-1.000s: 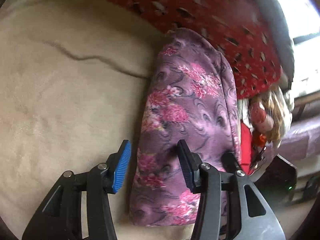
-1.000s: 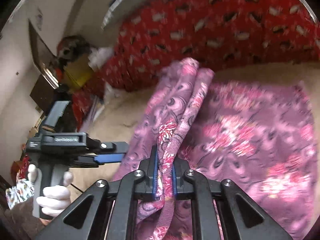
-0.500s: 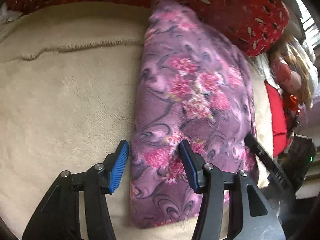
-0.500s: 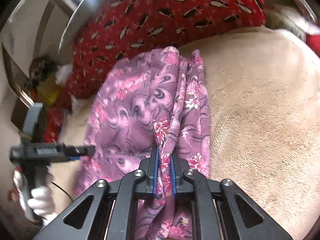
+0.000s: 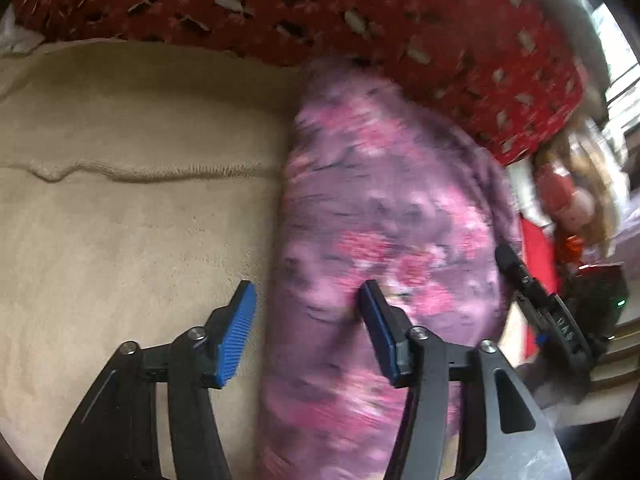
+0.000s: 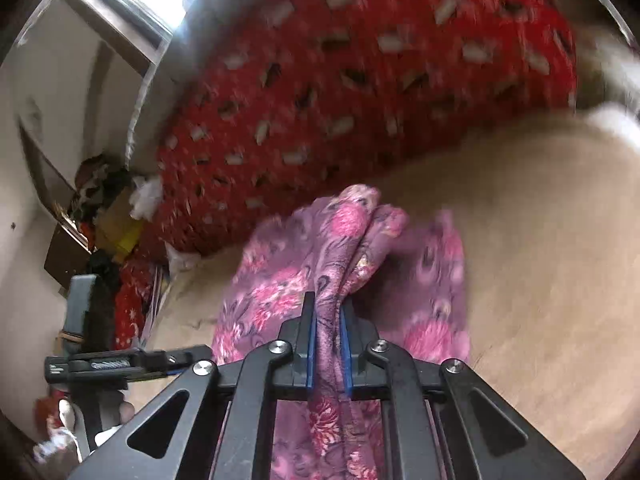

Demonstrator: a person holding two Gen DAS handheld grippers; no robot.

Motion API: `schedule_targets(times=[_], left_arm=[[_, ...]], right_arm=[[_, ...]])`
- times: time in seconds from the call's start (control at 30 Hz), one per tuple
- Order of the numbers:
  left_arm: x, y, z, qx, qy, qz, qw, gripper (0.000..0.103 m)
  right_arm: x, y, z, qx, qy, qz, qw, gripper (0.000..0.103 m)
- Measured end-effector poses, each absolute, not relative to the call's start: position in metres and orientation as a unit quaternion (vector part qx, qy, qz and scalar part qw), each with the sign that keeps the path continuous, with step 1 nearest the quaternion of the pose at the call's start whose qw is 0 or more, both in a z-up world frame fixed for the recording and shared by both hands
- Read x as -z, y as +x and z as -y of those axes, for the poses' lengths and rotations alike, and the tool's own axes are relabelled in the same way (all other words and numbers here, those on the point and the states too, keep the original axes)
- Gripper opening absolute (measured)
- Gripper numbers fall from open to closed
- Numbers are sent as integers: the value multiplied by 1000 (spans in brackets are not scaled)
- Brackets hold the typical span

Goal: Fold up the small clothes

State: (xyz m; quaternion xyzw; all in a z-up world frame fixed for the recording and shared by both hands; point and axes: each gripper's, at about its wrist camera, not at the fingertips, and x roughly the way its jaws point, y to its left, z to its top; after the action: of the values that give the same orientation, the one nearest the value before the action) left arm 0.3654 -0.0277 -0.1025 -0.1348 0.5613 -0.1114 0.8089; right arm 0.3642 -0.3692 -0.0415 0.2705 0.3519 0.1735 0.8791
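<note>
A purple garment with pink flowers (image 5: 384, 248) lies on a beige blanket (image 5: 120, 220), its far end against a red patterned pillow (image 5: 360, 12). My left gripper (image 5: 306, 312) is open over its left edge, one pad over the blanket and the other over the cloth. My right gripper (image 6: 328, 344) is shut on a bunched fold of the garment (image 6: 352, 232) and holds it up above the rest of the cloth. The right gripper also shows at the right of the left wrist view (image 5: 536, 304), and the left gripper shows at the left of the right wrist view (image 6: 120, 364).
The red pillow (image 6: 340, 80) runs along the far side of the blanket (image 6: 540, 260). Clutter of boxes and cloth (image 6: 104, 208) sits by the wall to the left. A doll and red items (image 5: 568, 200) lie beyond the garment's right side.
My right gripper has carried the held fold further over the garment, which now lies narrower. The left gripper stays open at the cloth's left edge with little shift.
</note>
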Motion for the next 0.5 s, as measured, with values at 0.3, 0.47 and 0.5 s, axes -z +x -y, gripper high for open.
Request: schedule_targets(times=[0.3,0.47,0.5], left_arm=[[100,346,39,84,-89,-547,828,71],[101,325,44,69,-58,-534,841,72],[101,322,44,69,-53,-533,841,72]], right_arm=[[59,345,388,-155,292,-379,864,17],[67,316,379,-175,290,-413,845,33],[72,312,374,-175,282,-426,842,33]])
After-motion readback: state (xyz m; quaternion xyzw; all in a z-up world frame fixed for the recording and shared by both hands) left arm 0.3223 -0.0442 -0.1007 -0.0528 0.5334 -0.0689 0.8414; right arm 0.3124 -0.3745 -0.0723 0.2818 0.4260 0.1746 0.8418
